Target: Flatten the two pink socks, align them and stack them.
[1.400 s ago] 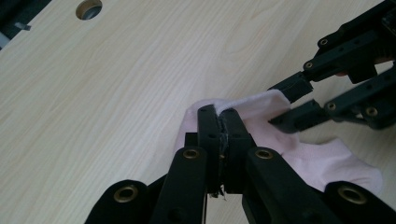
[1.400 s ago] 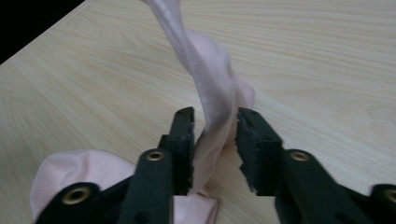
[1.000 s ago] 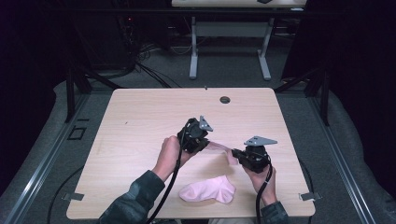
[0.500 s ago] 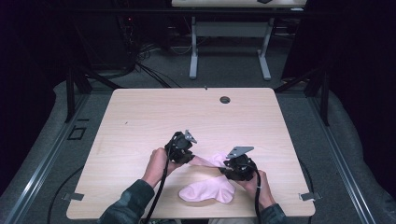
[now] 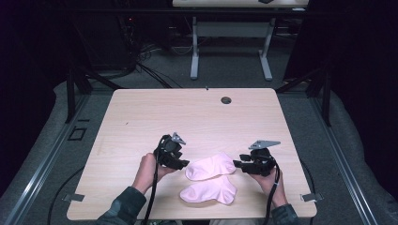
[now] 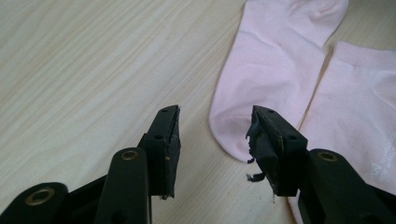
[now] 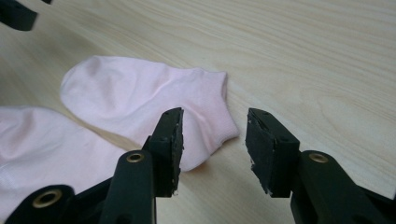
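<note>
The upper sock [image 5: 210, 167] is laid flat on the table [image 5: 141, 117], its edge touching the lower sock [image 5: 210, 192], and flanked by the left gripper [image 5: 184, 164] and right gripper [image 5: 237, 164], both jaws just opened and empty, evidently releasing it.

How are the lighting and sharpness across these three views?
High view: table evenly lit, surroundings very dark, picture slightly soft. Left gripper view: socks sharp, soft shadows, no glare. Right gripper view: wood grain crisp, near parts of the jaws a bit blurred.
</note>
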`<state>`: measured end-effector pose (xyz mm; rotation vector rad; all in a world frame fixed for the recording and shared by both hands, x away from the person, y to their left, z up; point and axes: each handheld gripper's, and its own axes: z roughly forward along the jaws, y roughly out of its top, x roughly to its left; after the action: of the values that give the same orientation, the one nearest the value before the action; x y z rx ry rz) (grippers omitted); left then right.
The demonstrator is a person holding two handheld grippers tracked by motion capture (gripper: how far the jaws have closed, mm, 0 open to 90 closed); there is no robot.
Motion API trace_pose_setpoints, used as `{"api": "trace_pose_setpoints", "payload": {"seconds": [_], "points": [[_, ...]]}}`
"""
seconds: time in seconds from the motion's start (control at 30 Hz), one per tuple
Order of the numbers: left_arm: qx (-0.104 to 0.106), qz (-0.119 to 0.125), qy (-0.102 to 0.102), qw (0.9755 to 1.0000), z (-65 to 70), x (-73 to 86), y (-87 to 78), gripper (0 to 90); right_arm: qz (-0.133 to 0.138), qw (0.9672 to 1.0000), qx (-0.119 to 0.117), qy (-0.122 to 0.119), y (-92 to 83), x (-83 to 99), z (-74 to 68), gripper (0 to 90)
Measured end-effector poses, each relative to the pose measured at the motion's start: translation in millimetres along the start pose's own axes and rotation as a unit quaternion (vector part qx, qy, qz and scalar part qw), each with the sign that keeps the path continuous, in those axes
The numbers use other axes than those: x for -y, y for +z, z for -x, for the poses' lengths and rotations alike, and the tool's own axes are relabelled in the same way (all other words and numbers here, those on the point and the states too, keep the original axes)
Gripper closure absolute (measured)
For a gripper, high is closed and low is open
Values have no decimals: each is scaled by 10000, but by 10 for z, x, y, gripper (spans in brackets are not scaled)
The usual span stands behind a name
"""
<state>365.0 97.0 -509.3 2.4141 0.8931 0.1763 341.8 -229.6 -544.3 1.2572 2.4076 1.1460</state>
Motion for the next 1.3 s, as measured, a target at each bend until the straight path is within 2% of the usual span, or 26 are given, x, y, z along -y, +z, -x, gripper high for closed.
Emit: {"api": "trace_pose_setpoints", "payload": {"seconds": [0.07,0.13,0.27,0.37,0.47,0.53,0.6,0.73,0.9,1.3], "points": [[1,-60,-96,9999,10,5,30,511,-41,10000,25,79,78,-32,13,577],[64,-229,-168,9996,37,15,105,500,-192,9997,45,165,170,-64,14,583],[68,-379,-270,9989,112,45,298,494,-412,9988,186,195,323,-81,28,624],[48,-503,-196,9985,162,51,418,534,-482,9984,268,155,380,-79,21,669],[-130,-596,-68,9981,212,48,480,589,-602,9977,304,99,412,-72,5,709],[-252,-659,28,9975,226,53,505,623,-596,9976,347,12,431,-56,-11,736],[-252,-616,19,9978,209,61,511,642,-560,9978,344,43,429,-38,-29,764],[-388,-582,-1,9976,154,56,512,661,-517,9981,346,11,431,-25,-41,782],[-378,-565,-30,9977,113,60,508,673,-495,9980,384,10,438,-26,-45,795],[-355,-551,-102,9978,65,75,499,676,-474,9984,300,39,437,-16,-26,832]]}}
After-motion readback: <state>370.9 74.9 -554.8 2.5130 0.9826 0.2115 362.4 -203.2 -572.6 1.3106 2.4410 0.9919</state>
